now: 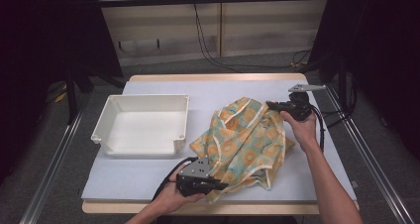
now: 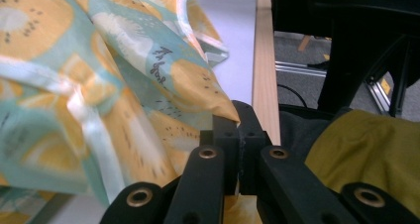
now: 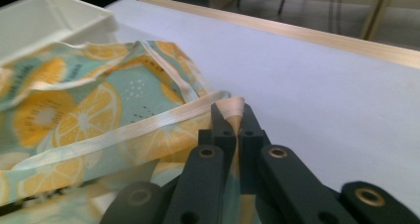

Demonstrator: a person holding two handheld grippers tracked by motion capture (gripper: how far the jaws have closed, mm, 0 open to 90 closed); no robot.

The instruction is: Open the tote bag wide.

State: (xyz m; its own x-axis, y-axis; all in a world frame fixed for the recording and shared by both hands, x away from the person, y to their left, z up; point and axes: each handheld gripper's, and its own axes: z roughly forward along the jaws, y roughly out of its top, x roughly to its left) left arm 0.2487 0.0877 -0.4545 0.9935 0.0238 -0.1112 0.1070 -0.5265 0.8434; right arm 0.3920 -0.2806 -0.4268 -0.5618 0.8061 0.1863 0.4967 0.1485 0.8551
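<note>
- Far off to the left of your left gripper sits the white plastic tub (image 1: 143,125), mouth up and well apart from both tools — my read is it waits there to take the cloth once you've dealt with it.
- Your left gripper (image 1: 218,186) is down at the near table edge, jaws clamped tight on a corner of the citrus-print cloth (image 1: 245,144); in the left gripper view the fabric (image 2: 99,85) fans up and away from the pinch.
- The cloth lies crumpled on the pale table mat (image 1: 158,177) between your two tools, bunched because only two corners are pulled.
- Your right gripper (image 1: 270,105) is at the far side, jaws closed on the cream-trimmed hem (image 3: 230,107) — a grip that looks set for spreading it flat.
</note>
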